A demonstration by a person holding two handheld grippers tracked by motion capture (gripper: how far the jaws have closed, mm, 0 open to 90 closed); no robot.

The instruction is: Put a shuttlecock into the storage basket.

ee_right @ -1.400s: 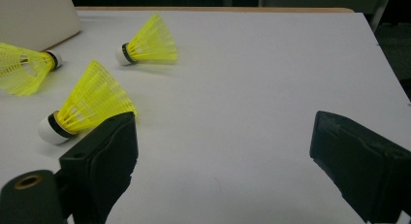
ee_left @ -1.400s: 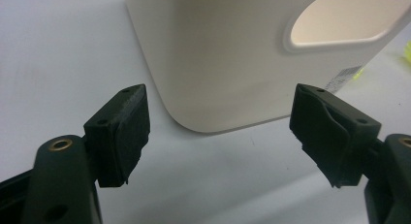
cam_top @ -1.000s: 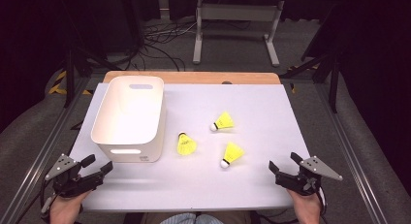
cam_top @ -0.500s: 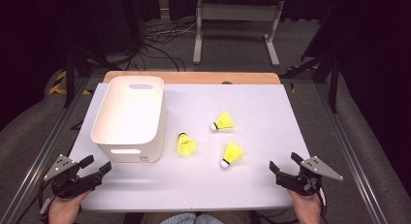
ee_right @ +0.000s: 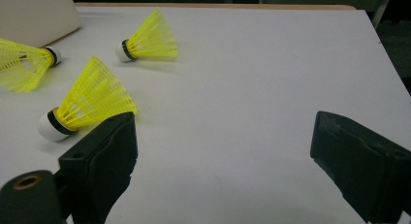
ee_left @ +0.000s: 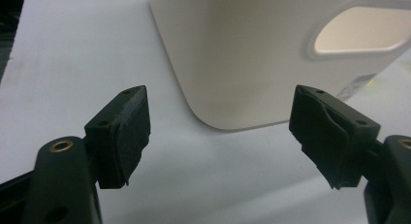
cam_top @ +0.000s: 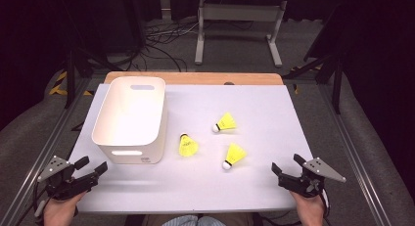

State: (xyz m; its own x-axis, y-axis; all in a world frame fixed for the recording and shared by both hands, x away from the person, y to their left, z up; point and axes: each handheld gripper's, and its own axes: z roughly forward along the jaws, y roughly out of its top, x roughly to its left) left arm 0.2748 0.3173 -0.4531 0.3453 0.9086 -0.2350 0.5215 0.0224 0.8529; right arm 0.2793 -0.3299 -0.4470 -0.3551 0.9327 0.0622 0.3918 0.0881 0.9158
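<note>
Item: table-top sorting set, start of the pick.

Left gripper (cam_top: 90, 171) is waiting at the near left corner of the table (cam_top: 264, 101), jaws standing wide apart and holding nothing; in the left gripper view they are framing the near corner of the bin.

White bin (cam_top: 131, 119) is sitting on the left part of the table, open top, nothing showing inside, a handle slot in its near wall.

Shuttlecocks are lying on their sides right of the bin, all outside it: one (cam_top: 187, 145) just beside the bin's near right corner, one (cam_top: 225, 124) farther back, one (cam_top: 233, 155) nearest the right hand.

Right gripper (cam_top: 288, 169) is resting at the near right corner, jaws likewise spread and empty.

Handling note, as a judgement: the right gripper is looking best placed to begin with the nearest shuttlecock (ee_right: 85, 102). Closing on the firm cork end or low on the skirt is likely to hold better than squeezing the flared mesh, which may crush or spring free.

Count: bins, one. Shuttlecocks, three. Grippers, two.
</note>
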